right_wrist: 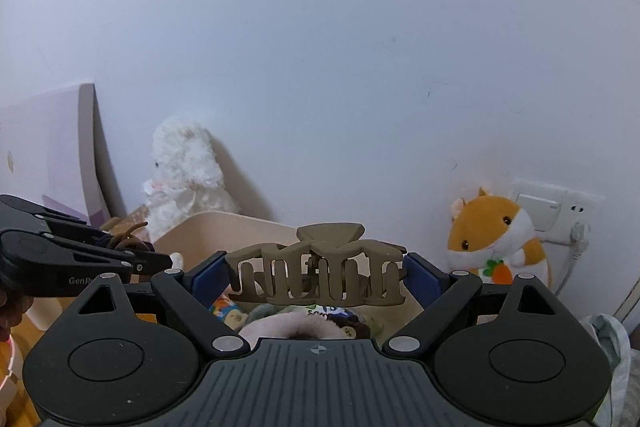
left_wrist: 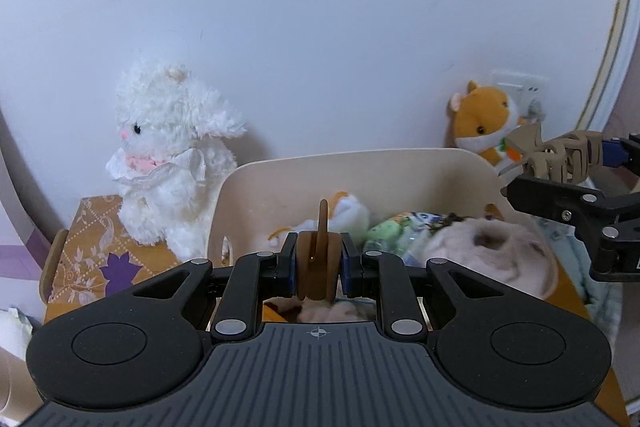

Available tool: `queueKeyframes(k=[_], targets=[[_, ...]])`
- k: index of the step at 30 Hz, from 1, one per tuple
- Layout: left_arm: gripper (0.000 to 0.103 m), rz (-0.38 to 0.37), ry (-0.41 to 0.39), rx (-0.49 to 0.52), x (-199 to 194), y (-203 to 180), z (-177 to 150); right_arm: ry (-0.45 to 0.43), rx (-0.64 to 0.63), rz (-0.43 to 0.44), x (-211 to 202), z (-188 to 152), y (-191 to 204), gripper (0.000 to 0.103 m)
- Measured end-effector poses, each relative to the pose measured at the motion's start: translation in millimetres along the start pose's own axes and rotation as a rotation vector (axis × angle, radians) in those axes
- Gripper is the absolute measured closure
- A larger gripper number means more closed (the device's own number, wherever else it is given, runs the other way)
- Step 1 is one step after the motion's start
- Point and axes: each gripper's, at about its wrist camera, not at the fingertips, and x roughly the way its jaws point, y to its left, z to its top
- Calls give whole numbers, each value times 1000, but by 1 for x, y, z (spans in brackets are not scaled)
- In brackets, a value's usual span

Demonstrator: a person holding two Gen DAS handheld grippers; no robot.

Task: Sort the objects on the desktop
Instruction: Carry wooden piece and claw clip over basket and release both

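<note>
My left gripper (left_wrist: pixel 319 273) is shut on brown hair ties (left_wrist: pixel 320 263) and holds them above a cream storage bin (left_wrist: pixel 360 167). The left gripper also shows at the left of the right wrist view (right_wrist: pixel 140 255) with the hair ties (right_wrist: pixel 128 239). My right gripper (right_wrist: pixel 316 277) is shut on a tan claw hair clip (right_wrist: pixel 316 267), held over the same bin (right_wrist: pixel 224 231). The right gripper also shows at the right of the left wrist view (left_wrist: pixel 560 167) with the clip (left_wrist: pixel 552 155). The bin holds plush toys, a fluffy beige item (left_wrist: pixel 480 251) and a printed pouch.
A white plush rabbit (left_wrist: pixel 168 147) sits on a patterned box (left_wrist: pixel 92 247) left of the bin, against the wall. An orange hamster plush (right_wrist: pixel 492 239) leans by a wall socket (right_wrist: pixel 552 211) at the right. Pale cloth (right_wrist: pixel 612 347) lies at the right edge.
</note>
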Motion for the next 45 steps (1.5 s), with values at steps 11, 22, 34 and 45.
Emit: queueKeyframes(k=[11, 22, 34, 45], targets=[[66, 24, 109, -2, 44, 1, -7, 137, -57, 20, 50, -17, 9, 11], [23, 85, 44, 24, 28, 7, -12, 118, -98, 20, 30, -25, 17, 0], [23, 54, 41, -1, -8, 27, -40, 28, -134, 52, -23, -55, 34, 0], [23, 15, 158, 76, -18, 30, -87, 158, -288, 233, -37, -113, 82, 0]])
